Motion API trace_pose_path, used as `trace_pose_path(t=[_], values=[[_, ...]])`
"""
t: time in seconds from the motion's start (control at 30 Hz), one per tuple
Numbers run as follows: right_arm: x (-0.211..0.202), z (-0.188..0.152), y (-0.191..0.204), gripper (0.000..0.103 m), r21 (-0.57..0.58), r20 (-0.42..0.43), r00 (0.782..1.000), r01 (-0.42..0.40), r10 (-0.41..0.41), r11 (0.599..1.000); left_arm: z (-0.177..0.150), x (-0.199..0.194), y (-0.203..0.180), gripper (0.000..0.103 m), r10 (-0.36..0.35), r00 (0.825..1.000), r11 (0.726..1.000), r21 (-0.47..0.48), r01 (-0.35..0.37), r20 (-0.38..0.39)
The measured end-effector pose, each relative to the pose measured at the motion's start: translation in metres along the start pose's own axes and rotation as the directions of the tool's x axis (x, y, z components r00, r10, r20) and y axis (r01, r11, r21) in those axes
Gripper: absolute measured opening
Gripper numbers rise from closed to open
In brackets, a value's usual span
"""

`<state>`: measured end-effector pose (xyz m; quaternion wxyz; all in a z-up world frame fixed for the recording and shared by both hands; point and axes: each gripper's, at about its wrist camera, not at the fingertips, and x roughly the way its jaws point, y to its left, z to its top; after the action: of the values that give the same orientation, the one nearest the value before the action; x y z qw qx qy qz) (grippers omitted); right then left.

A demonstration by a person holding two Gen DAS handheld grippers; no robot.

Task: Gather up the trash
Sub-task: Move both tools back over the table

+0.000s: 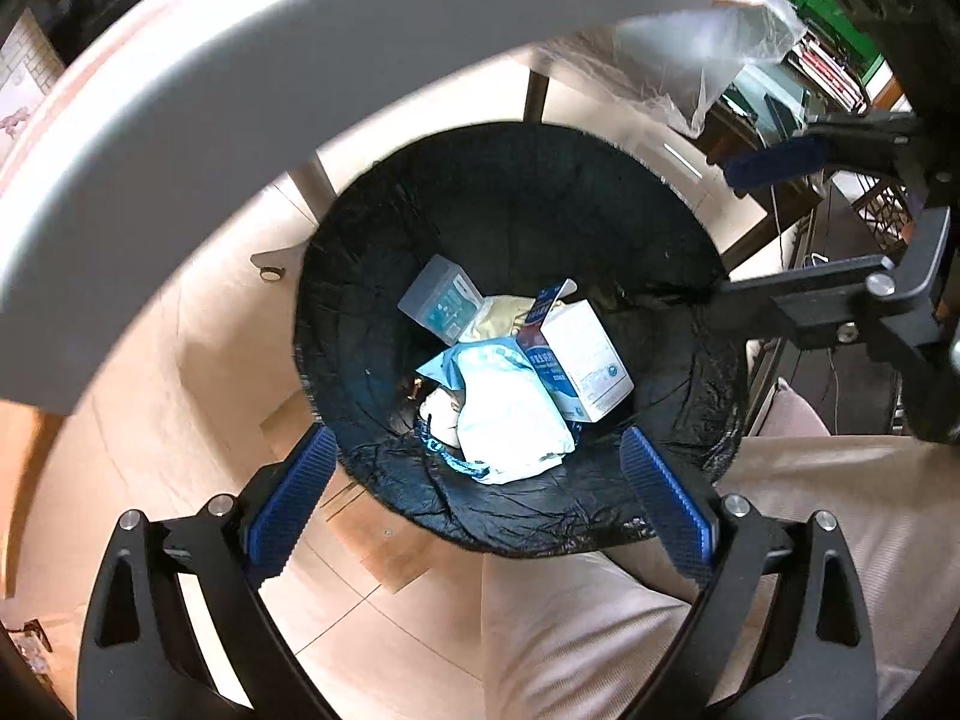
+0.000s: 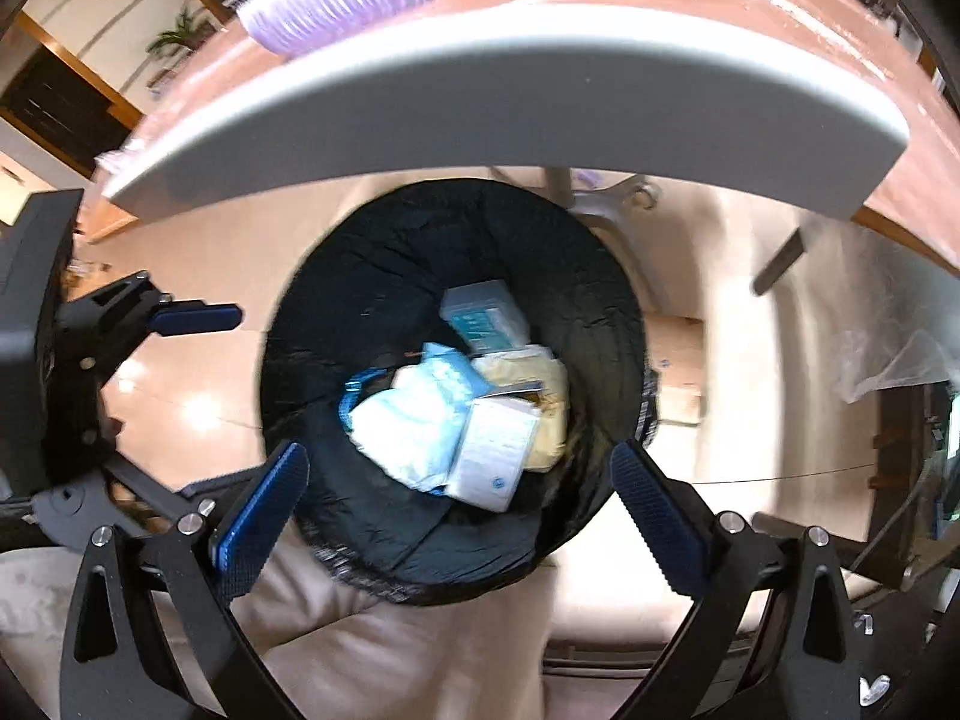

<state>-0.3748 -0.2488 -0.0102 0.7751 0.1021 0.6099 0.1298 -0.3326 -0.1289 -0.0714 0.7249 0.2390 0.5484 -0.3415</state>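
A round bin with a black liner (image 1: 510,198) (image 2: 420,240) stands on the floor under the table edge. Inside lie a white carton (image 1: 591,354) (image 2: 495,450), a pale blue box (image 1: 441,300) (image 2: 483,315), a crumpled white and light-blue pouch (image 1: 510,414) (image 2: 414,420) and yellowish paper (image 1: 501,312) (image 2: 540,384). My left gripper (image 1: 477,450) hangs open over the bin's near rim, pointing steeply down, nothing between its fingers. My right gripper (image 2: 459,456) is open above the bin too, and empty. Each gripper shows at the side of the other's view.
The table's thick white edge (image 1: 300,60) (image 2: 480,90) overhangs the bin's far side. A stack of purple cups (image 2: 336,0) sits on the tabletop. Clear plastic film (image 1: 708,60) hangs off the table corner. A person's leg in beige trousers (image 1: 600,630) (image 2: 390,648) is close to the bin's near side.
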Motion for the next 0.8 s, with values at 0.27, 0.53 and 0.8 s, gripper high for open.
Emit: trace_pose_path(t=[0.27,0.53,0.8], values=[[-0.031,0.001,0.009,0.099,-0.02,0.042,0.999,0.01,-0.009,1.0,0.003,-0.037,0.006,0.097,0.013,0.997,1.0,-0.028,-0.011,0.075],[-0.115,0.022,0.023,0.099,-0.041,0.298,0.952,0.083,-0.067,0.996,0.026,-0.113,0.029,0.097,0.069,0.958,0.991,-0.129,-0.034,0.277],[-0.156,0.084,0.003,0.099,0.039,0.481,0.863,0.154,-0.154,0.987,0.074,-0.156,0.079,0.097,0.297,0.857,0.942,-0.274,-0.192,0.421]])
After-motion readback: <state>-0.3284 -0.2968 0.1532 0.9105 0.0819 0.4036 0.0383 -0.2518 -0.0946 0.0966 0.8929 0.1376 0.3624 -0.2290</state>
